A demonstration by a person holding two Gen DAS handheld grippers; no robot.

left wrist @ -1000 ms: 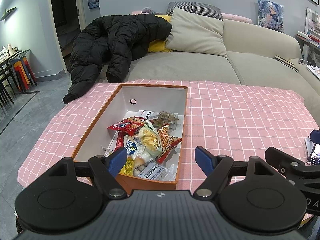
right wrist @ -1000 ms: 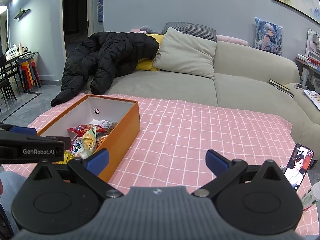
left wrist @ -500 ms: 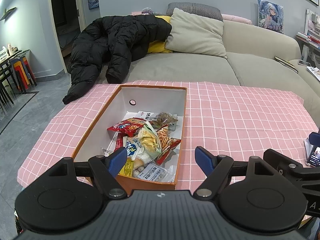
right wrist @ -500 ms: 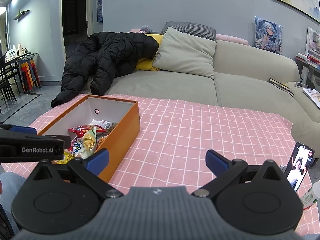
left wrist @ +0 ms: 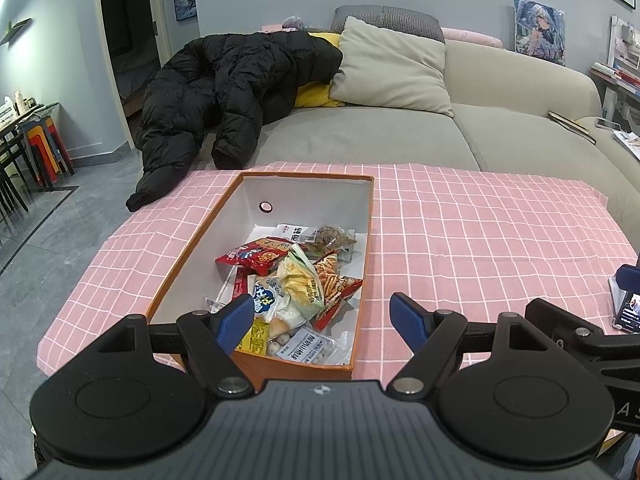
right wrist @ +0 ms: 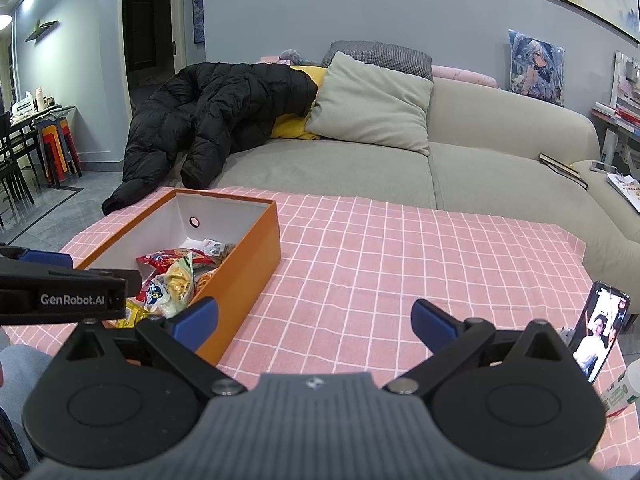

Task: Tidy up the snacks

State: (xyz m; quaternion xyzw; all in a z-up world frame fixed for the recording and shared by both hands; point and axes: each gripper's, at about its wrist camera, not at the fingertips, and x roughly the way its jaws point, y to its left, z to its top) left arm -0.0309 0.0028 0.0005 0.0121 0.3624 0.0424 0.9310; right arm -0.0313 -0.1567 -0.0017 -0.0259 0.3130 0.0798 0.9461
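An orange box [left wrist: 188,248] [right wrist: 248,268] with white inner walls stands on the pink checked tablecloth [left wrist: 480,232]. Several snack packets lie piled in its near half: a red bag [left wrist: 252,256], a pale yellow-green bag [left wrist: 298,284], an orange stick-snack bag [left wrist: 332,280]. My left gripper [left wrist: 324,318] hovers open above the box's near end, nothing between its blue pads. My right gripper [right wrist: 314,322] is open and empty over bare cloth, to the right of the box. The left gripper's side arm [right wrist: 60,296] shows at the left edge of the right wrist view.
A phone [right wrist: 600,332] stands propped at the table's right edge beside a small white bottle [right wrist: 624,388]. Behind the table is a grey sofa [right wrist: 480,168] with a black puffer jacket [right wrist: 208,120] and cushions. Chairs and stools [right wrist: 56,148] stand far left.
Both grippers have drifted slightly back and up; the box sits a little lower in the left view. Both stay open and empty.
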